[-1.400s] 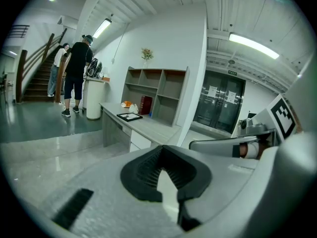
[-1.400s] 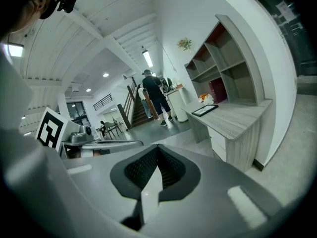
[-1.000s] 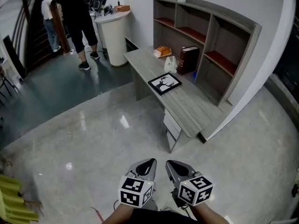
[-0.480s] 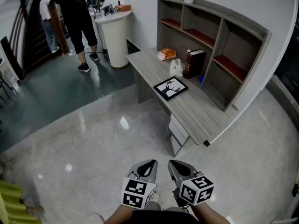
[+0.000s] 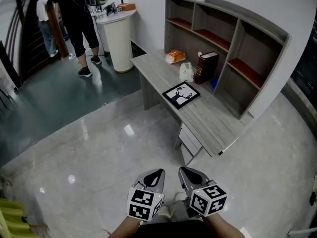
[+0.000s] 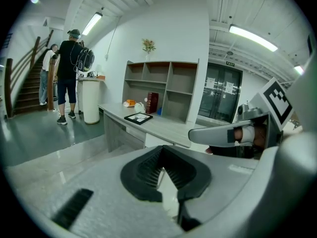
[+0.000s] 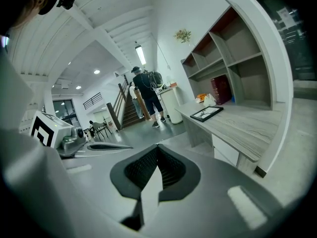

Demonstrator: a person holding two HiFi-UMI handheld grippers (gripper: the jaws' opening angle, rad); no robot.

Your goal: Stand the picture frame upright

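Observation:
A black picture frame (image 5: 181, 94) with a white tree print lies flat on the grey wooden desk (image 5: 214, 125), well ahead of me. The same picture frame (image 6: 138, 118) shows small in the left gripper view, and the picture frame (image 7: 206, 113) also shows in the right gripper view. My left gripper (image 5: 157, 173) and right gripper (image 5: 183, 171) hang side by side over the floor near the bottom of the head view, far from the desk. Both are shut with nothing between the jaws.
Behind the frame on the desk stand a dark red book (image 5: 205, 67), a small white object (image 5: 186, 72) and an orange item (image 5: 175, 56). A shelf unit (image 5: 233, 38) rises at the desk's back. A person (image 5: 79, 19) stands by a white round counter (image 5: 118, 38) near stairs.
The desk and shelf have slid slightly in the head view as I walk closer. Both grippers stay shut and keep their place at the bottom of the view.

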